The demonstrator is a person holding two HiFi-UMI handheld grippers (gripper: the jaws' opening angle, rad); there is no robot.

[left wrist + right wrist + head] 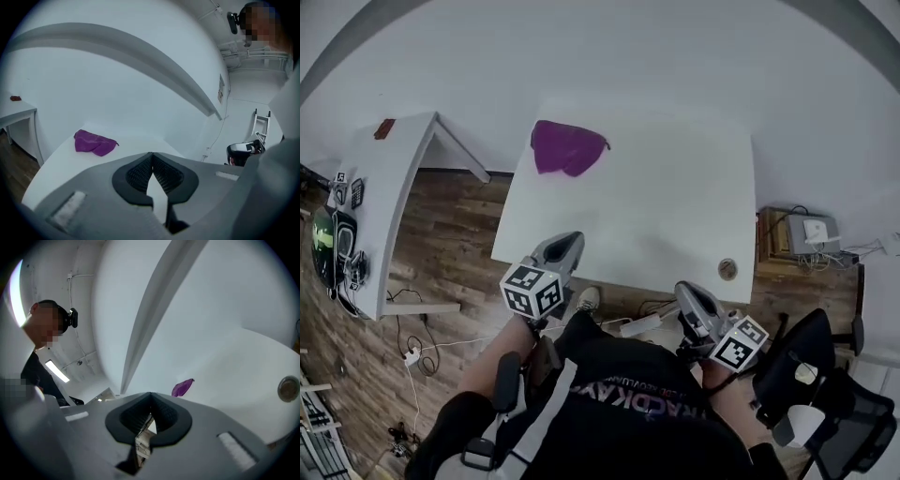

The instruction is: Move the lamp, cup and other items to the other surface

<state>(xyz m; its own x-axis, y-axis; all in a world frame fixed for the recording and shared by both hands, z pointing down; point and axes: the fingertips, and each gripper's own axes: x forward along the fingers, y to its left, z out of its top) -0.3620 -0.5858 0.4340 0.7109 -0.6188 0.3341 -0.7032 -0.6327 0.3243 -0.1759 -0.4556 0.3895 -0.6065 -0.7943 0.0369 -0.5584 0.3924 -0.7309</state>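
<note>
- Wooden floor [441, 225], brown planks.
- Black office chair [825, 375], at the lower right.
- White power strip [411, 356] with cables, lying on the floor.
- Low wooden stand [773, 253] bearing a white box [814, 230].
- Stepladder [261, 124] by the far wall.

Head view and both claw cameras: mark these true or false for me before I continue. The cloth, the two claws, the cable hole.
1. A purple cloth lies on the white table. True.
2. The left claw grips the cloth. False: it is shut on nothing, and the cloth lies apart, near the table's far left corner.
3. The right claw is wide open. False: its jaws are together, with nothing held.
4. A round cable hole sits near the table's near right corner. True.
</note>
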